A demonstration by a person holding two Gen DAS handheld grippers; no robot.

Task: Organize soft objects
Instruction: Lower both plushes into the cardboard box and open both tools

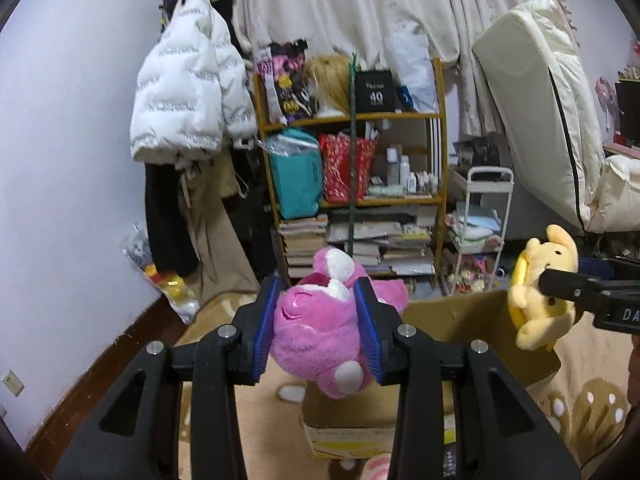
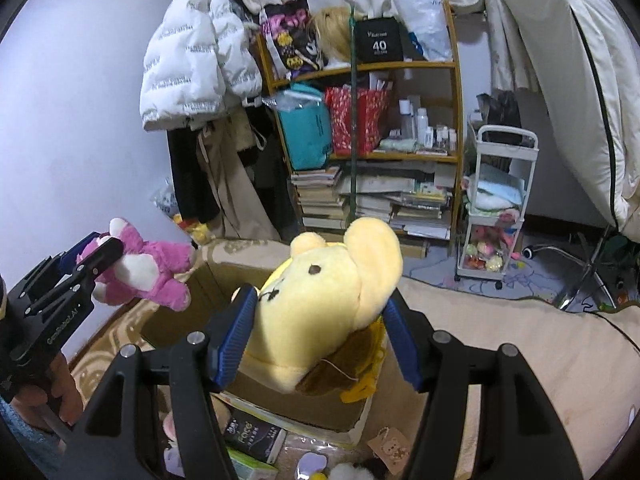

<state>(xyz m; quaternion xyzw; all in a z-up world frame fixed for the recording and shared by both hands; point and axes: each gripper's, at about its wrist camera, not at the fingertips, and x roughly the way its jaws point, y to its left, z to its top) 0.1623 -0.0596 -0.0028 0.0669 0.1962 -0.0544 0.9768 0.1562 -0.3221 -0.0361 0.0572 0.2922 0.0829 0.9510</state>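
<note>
L claw point(image 1: 318, 322) pinches fuzzy pink plush point(image 1: 320, 344); R claw point(image 2: 320, 334) rounded yellow plush point(image 2: 320, 300).

Left gripper point(image 1: 318, 322) clamps pink plush point(image 1: 320, 340) above cardboard box point(image 1: 460, 316), seemingly.

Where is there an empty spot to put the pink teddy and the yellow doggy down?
The cardboard box under the pink teddy and yellow doggy looks open, with bare brown inside. The beige rug, right of the box, is bare too. The floor near the box's front, with packets and small toys, is crowded.
</note>
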